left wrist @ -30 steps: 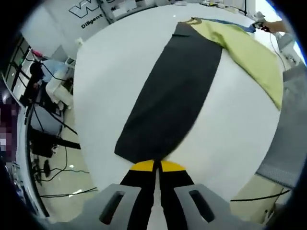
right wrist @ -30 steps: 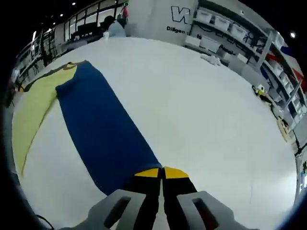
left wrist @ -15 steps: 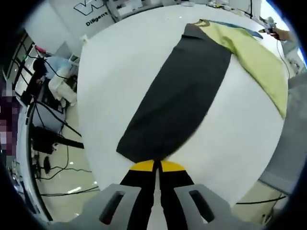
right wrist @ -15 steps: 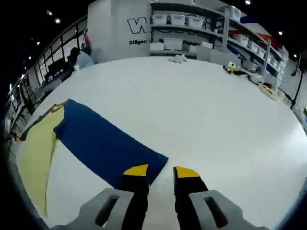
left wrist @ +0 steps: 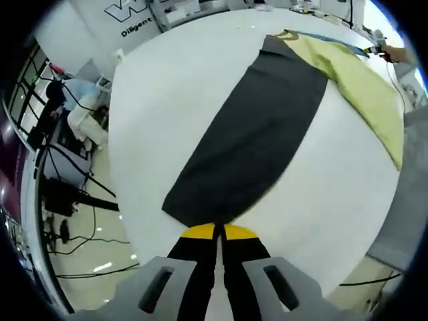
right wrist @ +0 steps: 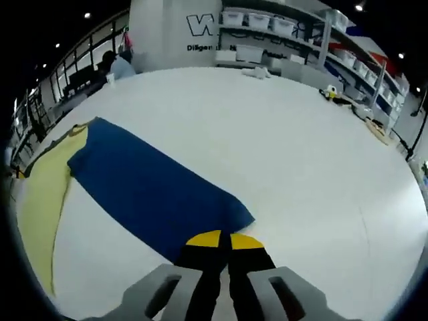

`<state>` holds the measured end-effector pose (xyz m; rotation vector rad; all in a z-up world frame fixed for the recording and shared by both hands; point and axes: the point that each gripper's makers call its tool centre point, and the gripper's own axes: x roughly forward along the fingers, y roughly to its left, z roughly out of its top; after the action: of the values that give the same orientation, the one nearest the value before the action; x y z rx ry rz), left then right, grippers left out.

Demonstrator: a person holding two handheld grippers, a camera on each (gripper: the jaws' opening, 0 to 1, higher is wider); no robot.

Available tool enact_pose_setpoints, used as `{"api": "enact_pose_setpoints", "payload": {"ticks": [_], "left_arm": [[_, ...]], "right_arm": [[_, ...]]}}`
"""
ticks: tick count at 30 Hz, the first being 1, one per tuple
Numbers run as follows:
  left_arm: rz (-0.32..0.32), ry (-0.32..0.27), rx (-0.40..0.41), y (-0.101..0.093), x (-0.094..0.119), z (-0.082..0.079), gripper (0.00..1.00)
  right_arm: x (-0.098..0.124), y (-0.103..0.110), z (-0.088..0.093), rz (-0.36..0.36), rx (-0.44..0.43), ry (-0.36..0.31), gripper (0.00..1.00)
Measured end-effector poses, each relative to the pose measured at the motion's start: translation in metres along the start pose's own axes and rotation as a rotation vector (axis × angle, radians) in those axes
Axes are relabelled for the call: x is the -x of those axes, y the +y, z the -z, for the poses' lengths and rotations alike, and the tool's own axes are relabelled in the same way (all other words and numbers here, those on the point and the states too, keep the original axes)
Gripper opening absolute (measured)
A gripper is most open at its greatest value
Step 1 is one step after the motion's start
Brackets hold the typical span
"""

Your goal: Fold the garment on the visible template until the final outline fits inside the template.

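My left gripper (left wrist: 219, 232) has its jaws pressed together, yellow tips meeting right at the near end of the dark fabric panel (left wrist: 251, 140). Looks like a pinch on that hem, though the cloth between the tips is hidden, so I call it a likely hold. My right gripper (right wrist: 222, 241) is the same: jaws closed, tips touching at the near corner of the blue panel (right wrist: 144, 189), probably nipping its edge.

Outward from there, the garment lies long and flat on the white bench (right wrist: 287, 154). In the left gripper view it reads dark grey, running away to a collar end, with a yellow-green section (left wrist: 354, 83) lying alongside it on the far right. In the right gripper view the blue strip runs off to the left, yellow-green part (right wrist: 40, 194) beside it. I can't make out a template outline on the bench in either view.

Step in hand, my guess: both near corners are gripped, ready for a lengthwise fold toward the collar end. To do it well, I should lift both corners level together, keep the hem taut between them, carry it low so the cloth doesn't drag or bunch, and lay edge on edge before letting go.

Shelves with bins (right wrist: 287, 27) and a seated person (right wrist: 119, 65) sit beyond the bench.
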<state>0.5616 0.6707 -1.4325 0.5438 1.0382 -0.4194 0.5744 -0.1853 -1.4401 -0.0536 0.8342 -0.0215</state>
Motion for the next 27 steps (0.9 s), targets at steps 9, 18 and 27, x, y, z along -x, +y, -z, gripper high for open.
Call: {"api": "enact_pose_setpoints", "payload": {"ticks": [9,18,27], "left_arm": [[0.003,-0.003,-0.042,0.009,-0.011,-0.019,0.05],[0.011,-0.029,-0.018,0.013,-0.002,-0.026,0.06],[-0.124,-0.187,0.075,0.046,0.022,-0.074,0.17]], "right_arm": [[0.001,-0.031,0.007,0.055,0.073,0.047,0.00],[0.007,-0.043,0.005,0.112,0.108,0.126,0.03],[-0.002,0.016,-0.057,-0.013,0.216,-0.039,0.16]]}}
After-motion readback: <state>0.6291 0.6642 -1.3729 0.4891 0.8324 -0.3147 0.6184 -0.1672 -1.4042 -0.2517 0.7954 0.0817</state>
